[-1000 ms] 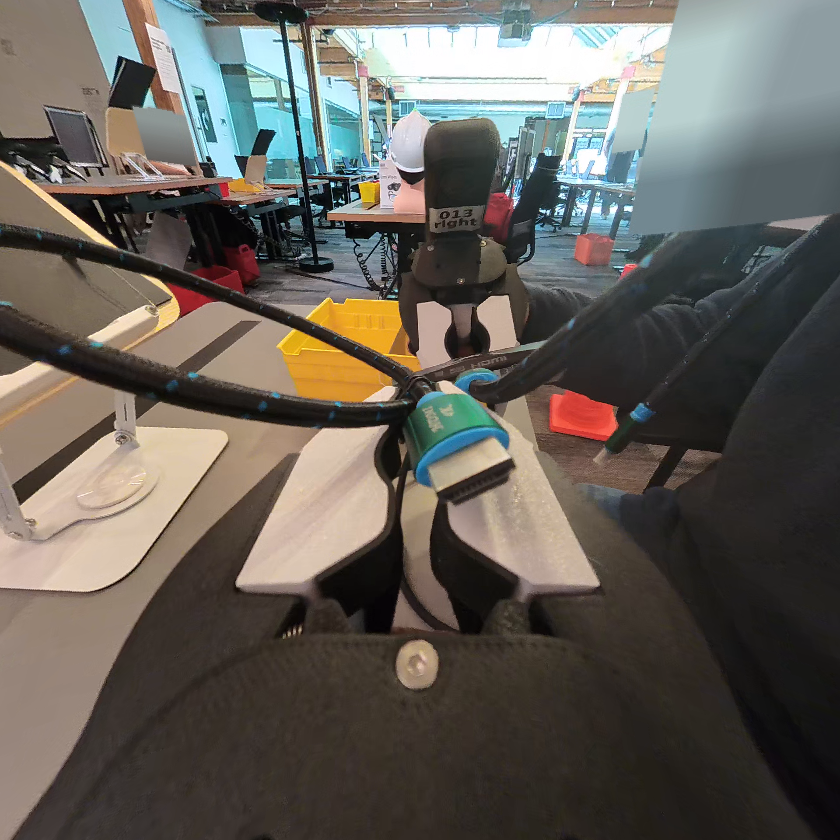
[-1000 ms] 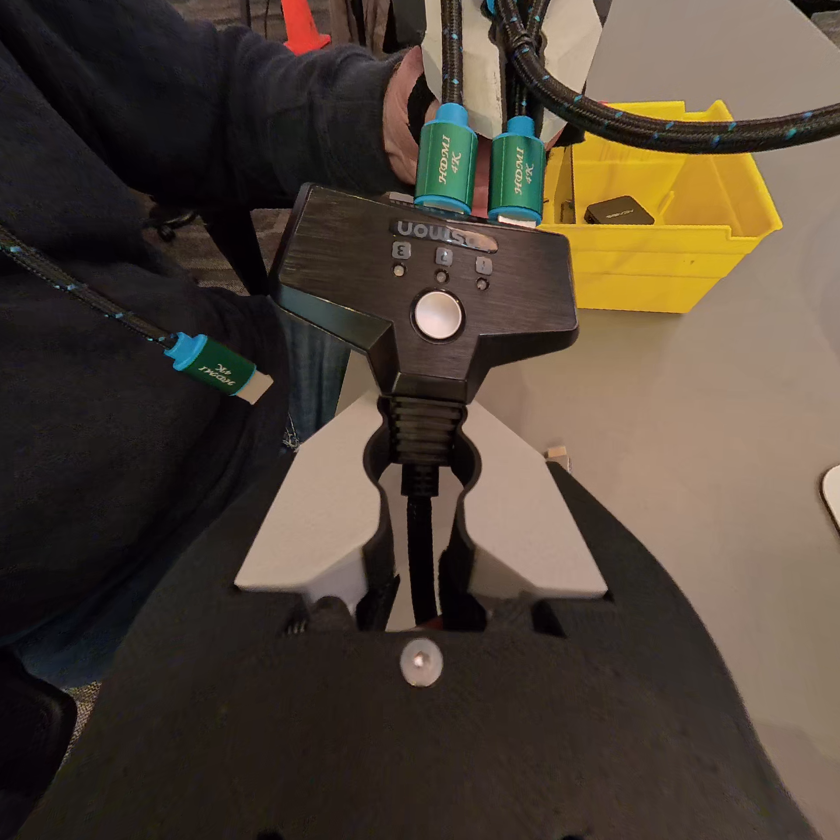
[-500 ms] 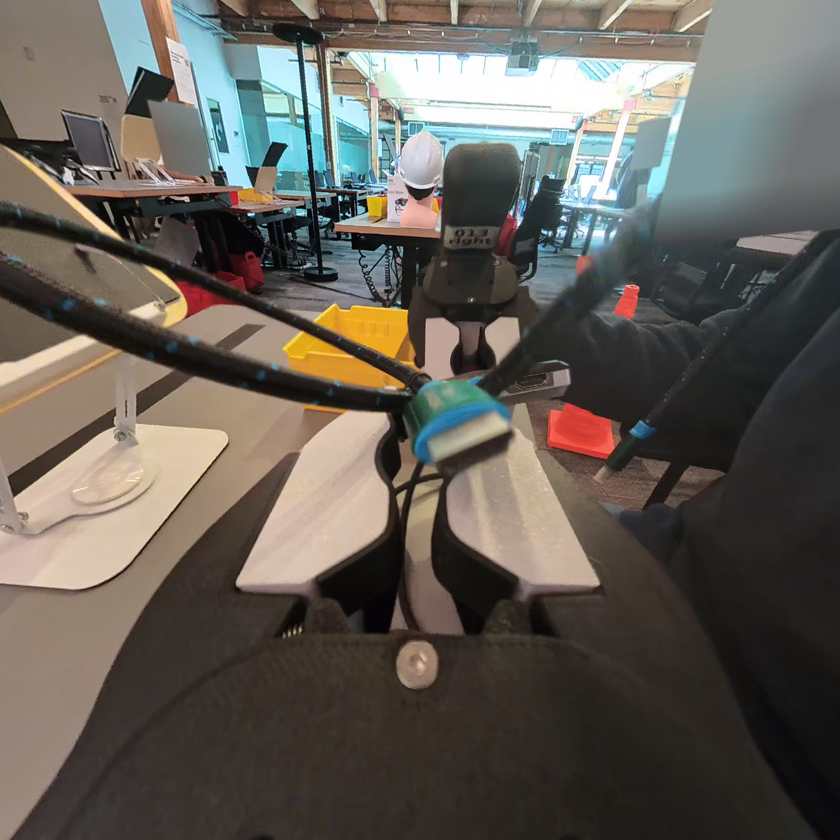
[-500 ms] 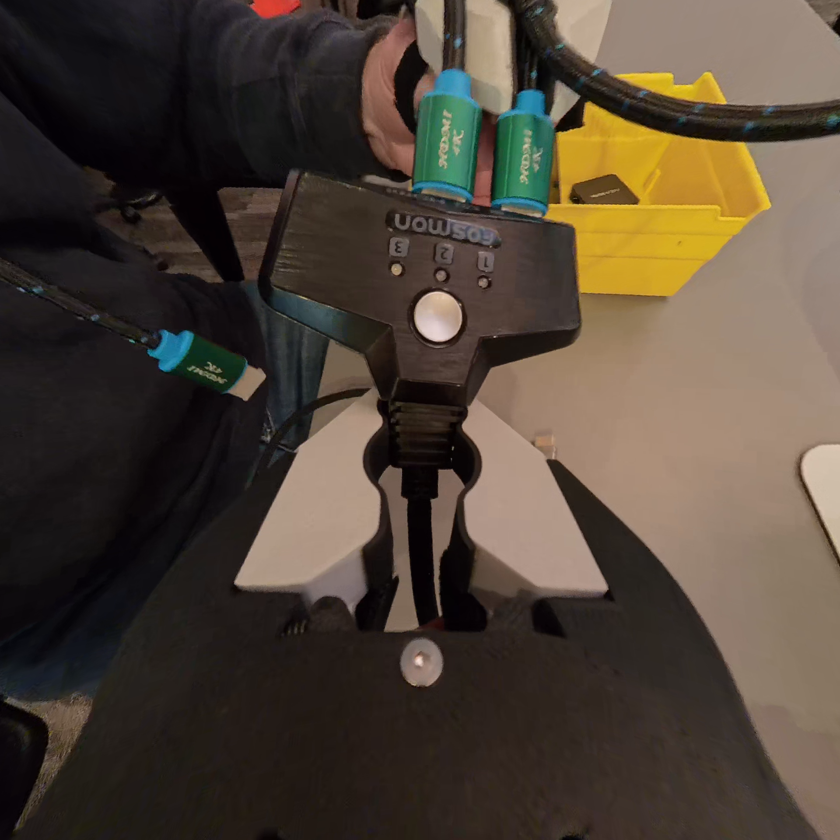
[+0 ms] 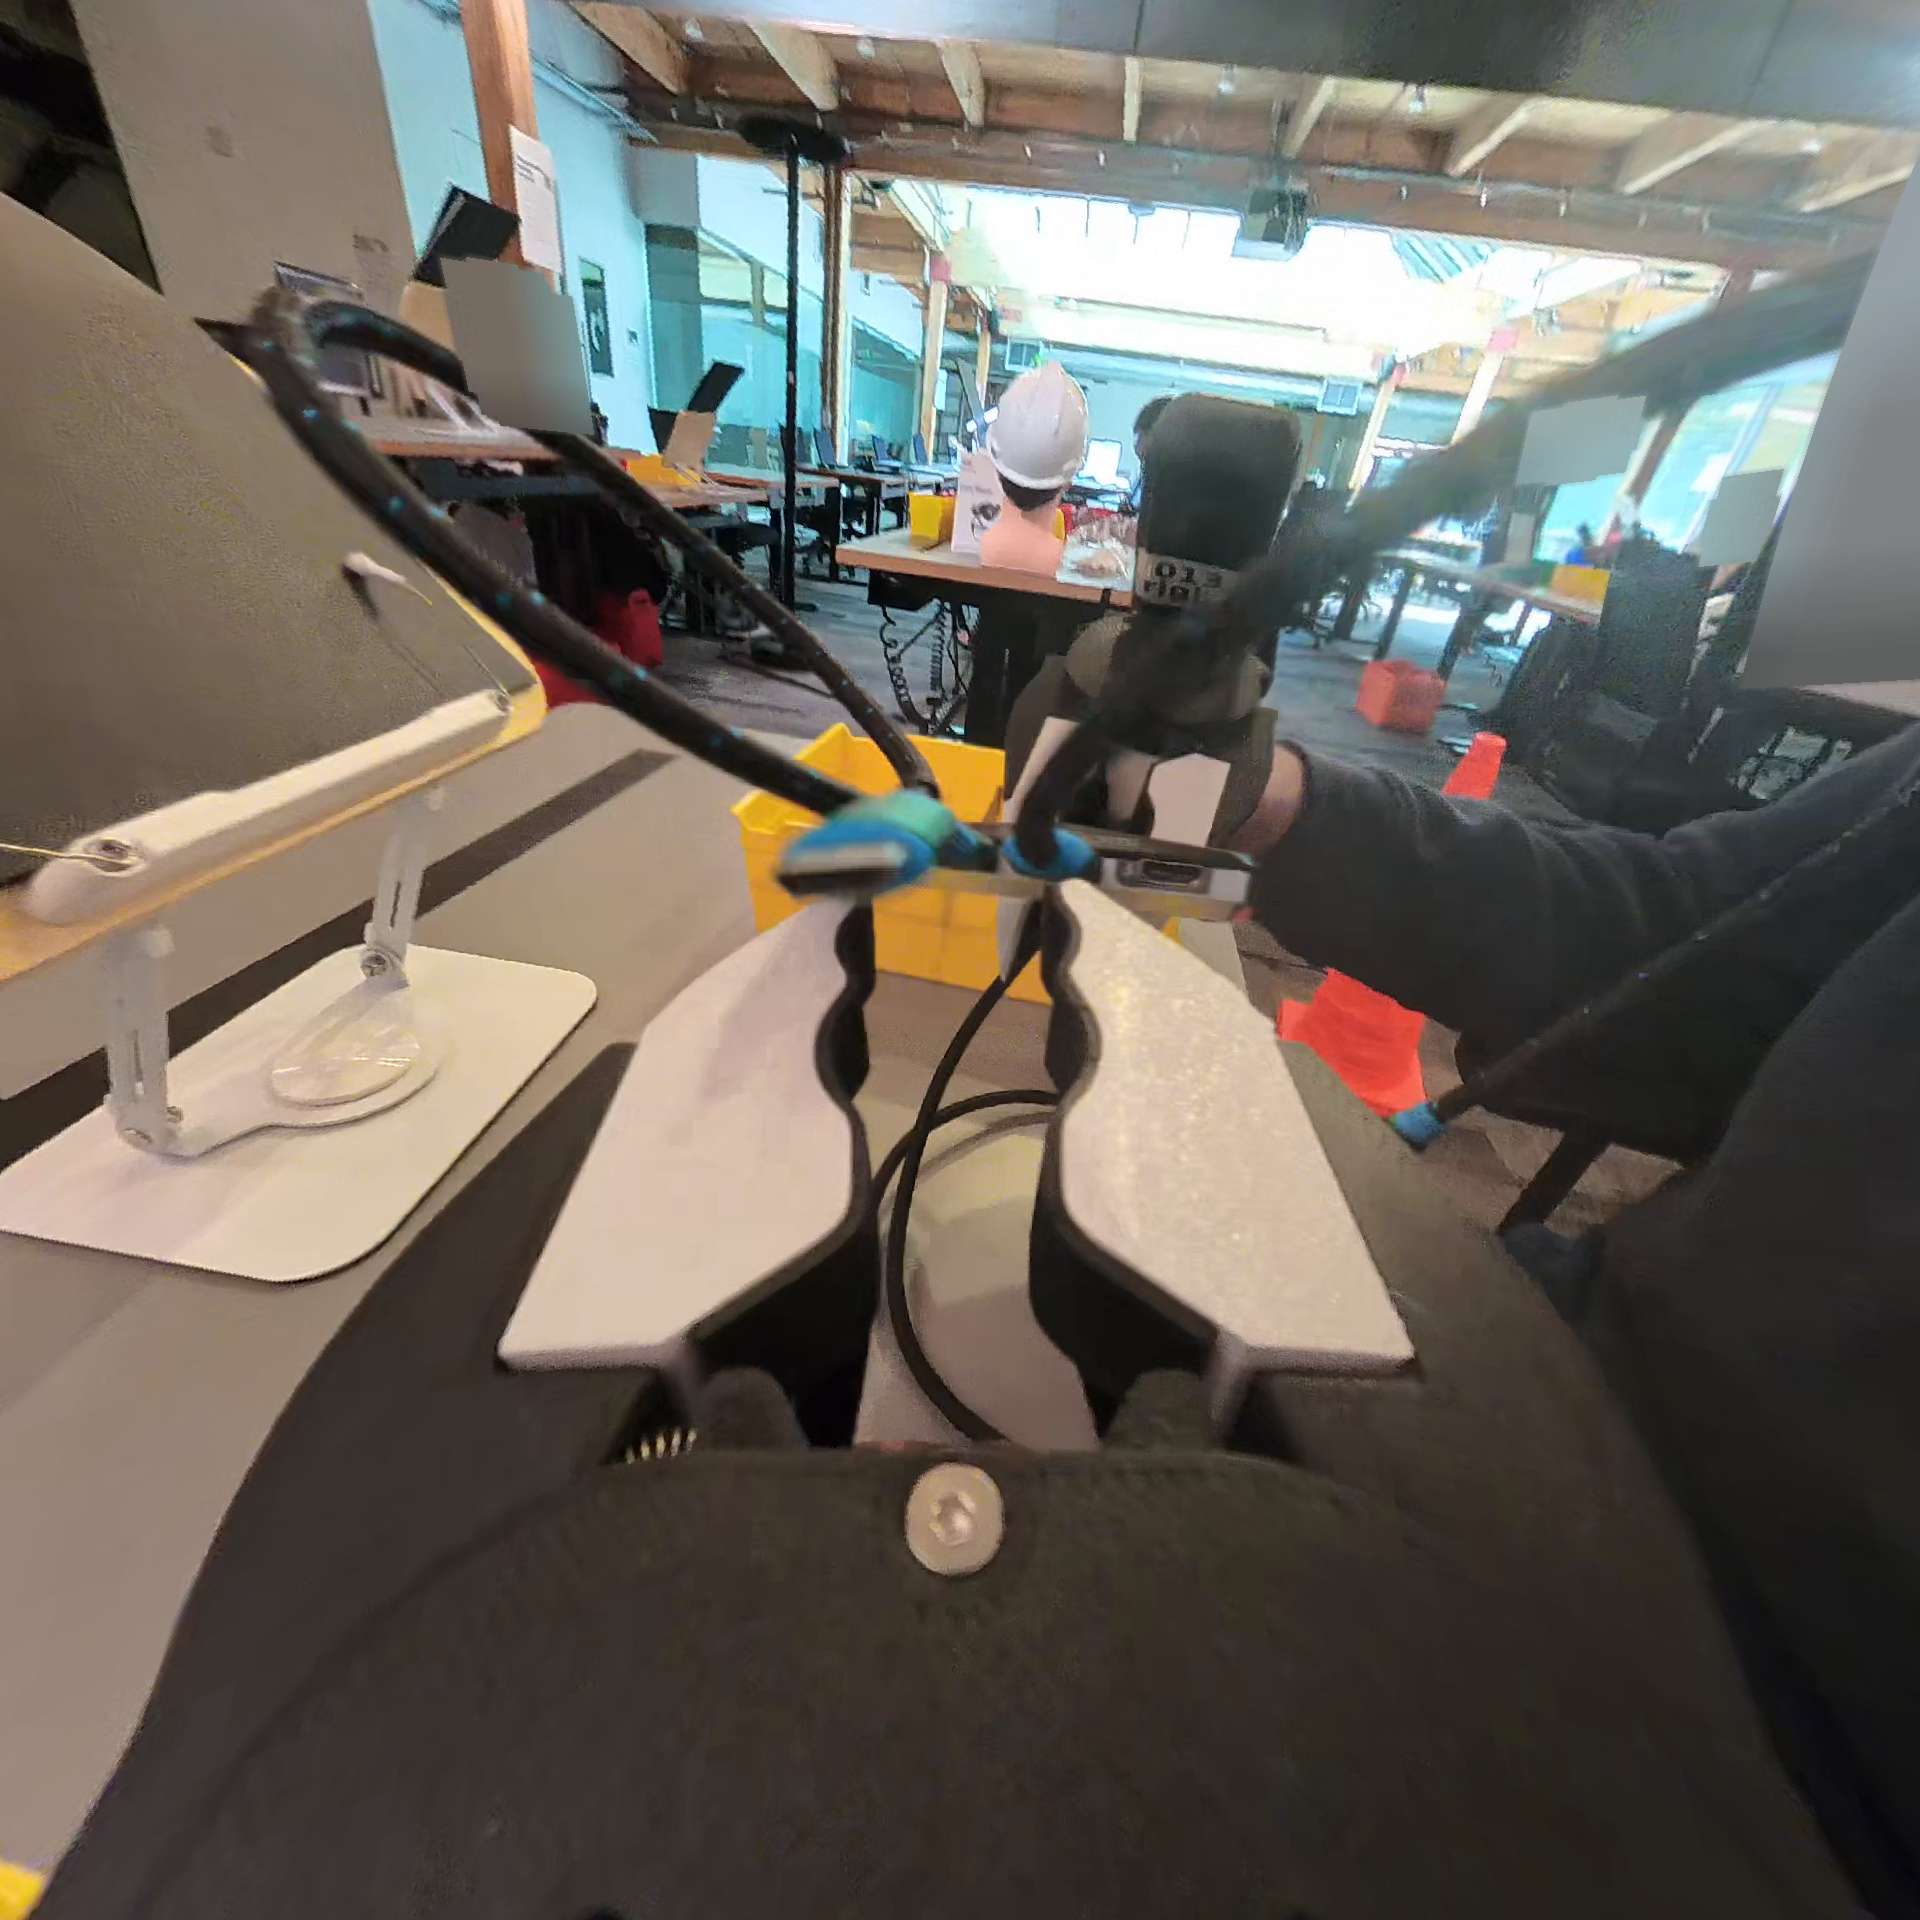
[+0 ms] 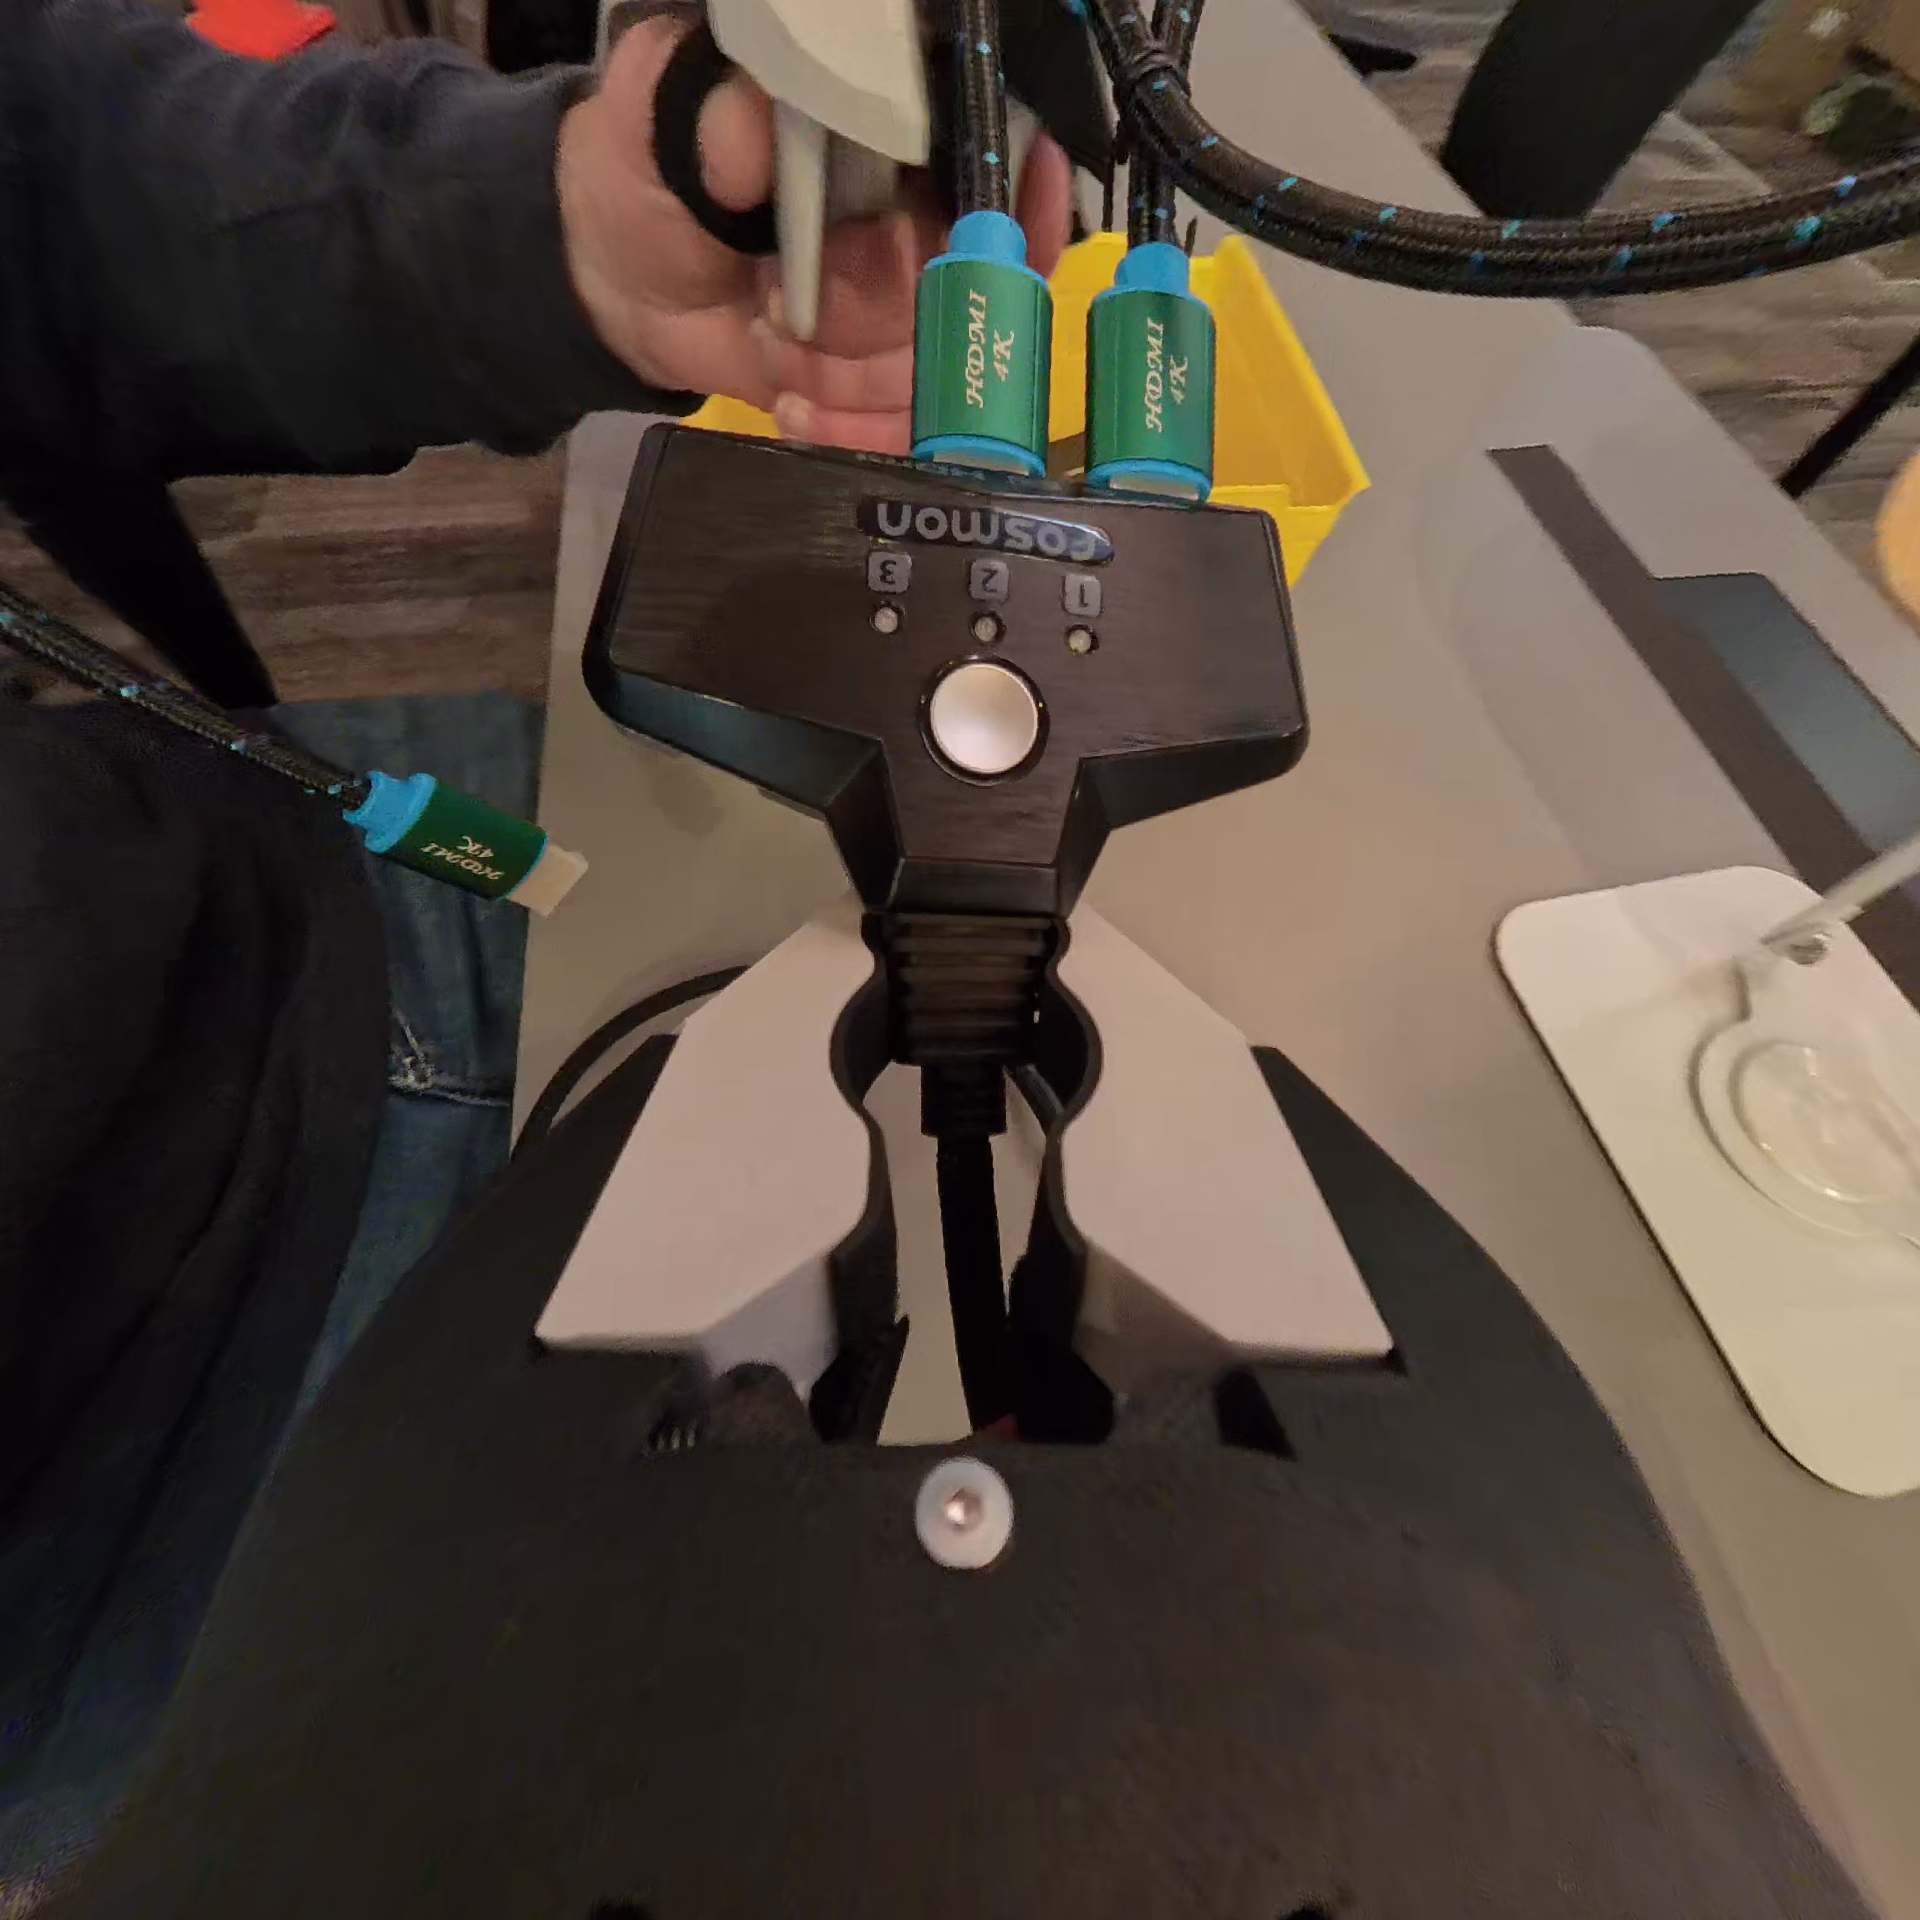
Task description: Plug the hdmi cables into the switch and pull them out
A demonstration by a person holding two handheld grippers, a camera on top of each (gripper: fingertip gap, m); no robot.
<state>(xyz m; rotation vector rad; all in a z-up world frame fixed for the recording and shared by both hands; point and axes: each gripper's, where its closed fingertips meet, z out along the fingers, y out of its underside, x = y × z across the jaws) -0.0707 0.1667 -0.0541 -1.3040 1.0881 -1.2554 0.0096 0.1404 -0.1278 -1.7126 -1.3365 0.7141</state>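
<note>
Black brushed switch (image 6: 935, 665) clamped by its ribbed neck between the fingers of the right gripper (image 6: 961, 997), shut tight on it, body jutting straight ahead past the fingertips, button side up. At the switch's far edge, two green plugs with blue collars standing side by side: middle plug (image 6: 982, 364) down against its port, outer plug (image 6: 1148, 384) just to its right, hard to tell whether fully home. Braided cables (image 6: 1455, 234) climbing off both and bending away to the right. Third plug (image 6: 468, 847) hanging free well to the left of the right gripper, metal end bare, against dark clothing. Beyond the switch, a hand (image 6: 686, 260) holding the left gripper (image 5: 951, 914), fingers spread apart, gripping nothing, with only a thin black cord (image 5: 935, 1091) running loose through the gap. Just ahead of its left fingertip, one of the two plugs, blurred; ahead of the right fingertip, the switch edge-on with an empty port (image 5: 1164, 876) showing. Yellow bin (image 6: 1288, 416) past the switch on the grey table (image 6: 1351, 831); white stand base (image 6: 1621, 1091) off to the right gripper's right.
</note>
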